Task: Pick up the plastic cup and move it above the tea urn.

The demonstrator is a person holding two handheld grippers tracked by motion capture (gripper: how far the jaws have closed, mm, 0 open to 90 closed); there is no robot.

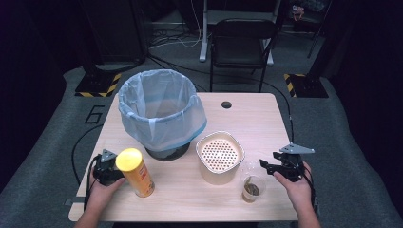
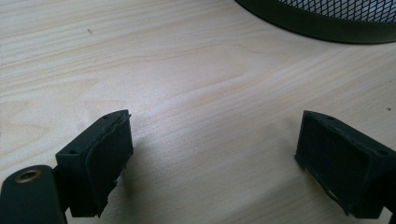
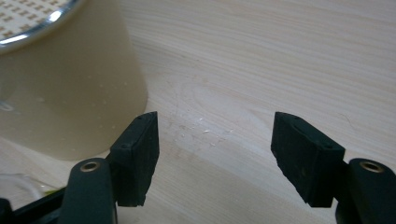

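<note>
**Figure.** Work scene at one instant, items listed from largest to smallest.

- The pale wooden surface [image 1: 247,118] carried every item.
- A dark mesh waste bin lined with a white-and-blue plastic bag [image 1: 161,107] stood at the far left-centre.
- In front of it, to the right, sat a cream plastic tub fitted with a perforated strainer insert [image 1: 219,156].
- A tall orange cardboard snack can with a yellow lid [image 1: 135,173] stood upright at the near left.
- A small clear plastic cup holding dark residue [image 1: 252,187] stood upright just beside the tub's near right corner.
- The left gripper [image 2: 212,154] had its jaws spread wide over bare wood, holding nothing. In the high view it sat just left of the can.
- The right gripper [image 3: 215,154] likewise had its jaws well apart and empty.

The cup lay to the near left of the right jaws, not between them. Only its clear rim showed, at the lower left edge of the right gripper view, with the tub wall beyond.

The step in hand appeared to be taking up the cup. To do it well, the right jaws would probably need to swing left and come down level around the cup's wall. They should close gently so the thin plastic does not buckle, and keep the cup upright so the residue does not spill.
</note>
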